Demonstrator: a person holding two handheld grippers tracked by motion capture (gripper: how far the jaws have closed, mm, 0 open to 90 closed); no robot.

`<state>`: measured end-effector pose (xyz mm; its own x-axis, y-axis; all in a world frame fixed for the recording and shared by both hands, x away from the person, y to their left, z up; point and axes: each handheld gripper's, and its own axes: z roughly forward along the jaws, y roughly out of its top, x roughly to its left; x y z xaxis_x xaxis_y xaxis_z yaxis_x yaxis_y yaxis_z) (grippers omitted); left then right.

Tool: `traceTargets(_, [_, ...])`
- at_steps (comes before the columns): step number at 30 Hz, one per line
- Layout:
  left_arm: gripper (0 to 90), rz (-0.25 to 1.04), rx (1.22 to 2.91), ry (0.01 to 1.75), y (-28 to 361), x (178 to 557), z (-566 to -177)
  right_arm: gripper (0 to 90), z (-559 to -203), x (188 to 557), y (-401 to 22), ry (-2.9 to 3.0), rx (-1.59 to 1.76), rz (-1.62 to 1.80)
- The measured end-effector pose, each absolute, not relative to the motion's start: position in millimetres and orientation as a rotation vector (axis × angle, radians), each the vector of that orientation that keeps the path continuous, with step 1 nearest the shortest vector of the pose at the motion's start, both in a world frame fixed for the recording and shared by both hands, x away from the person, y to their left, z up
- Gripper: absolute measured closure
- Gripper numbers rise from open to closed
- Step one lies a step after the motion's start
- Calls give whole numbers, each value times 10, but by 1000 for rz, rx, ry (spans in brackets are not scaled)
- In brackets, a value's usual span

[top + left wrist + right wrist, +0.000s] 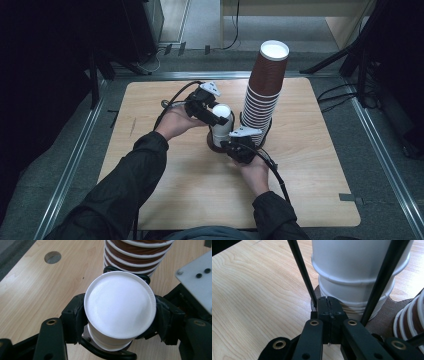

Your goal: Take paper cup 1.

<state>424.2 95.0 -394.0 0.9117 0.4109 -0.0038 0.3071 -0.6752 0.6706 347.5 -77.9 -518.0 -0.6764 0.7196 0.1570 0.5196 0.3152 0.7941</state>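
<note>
Wooden desk (165,165), dark room around it. Short stack of inverted white cups (220,127) sits on a brown cardboard holder (384,320), just beside the tall brown cup stack (264,95).

Left gripper (212,114): fingers pinching the top white cup at its upturned base. Right gripper (235,147): fingers pressed together, tips low against the holder at the stack's foot.

Step looks like peeling off the top cup. Pull straight up, squeeze lightly to avoid crushing, keep the right pinning the base.

Left gripper view shows the grip sits on opposite sides of the cup. Right gripper view shows the nested rims below; high view gives the layout.
</note>
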Motion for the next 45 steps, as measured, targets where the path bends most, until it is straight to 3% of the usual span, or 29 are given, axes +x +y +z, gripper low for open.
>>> traceTargets(28, [346, 250, 2338, 468, 1078, 4084, -3235, 879, -5167, 3480, -823, 2388, 1114, 1285])
traceTargets(45, [345, 208, 2352, 426, 1292, 3742, -3199, 814, -4774, 3246, -1100, 2586, 908, 1353])
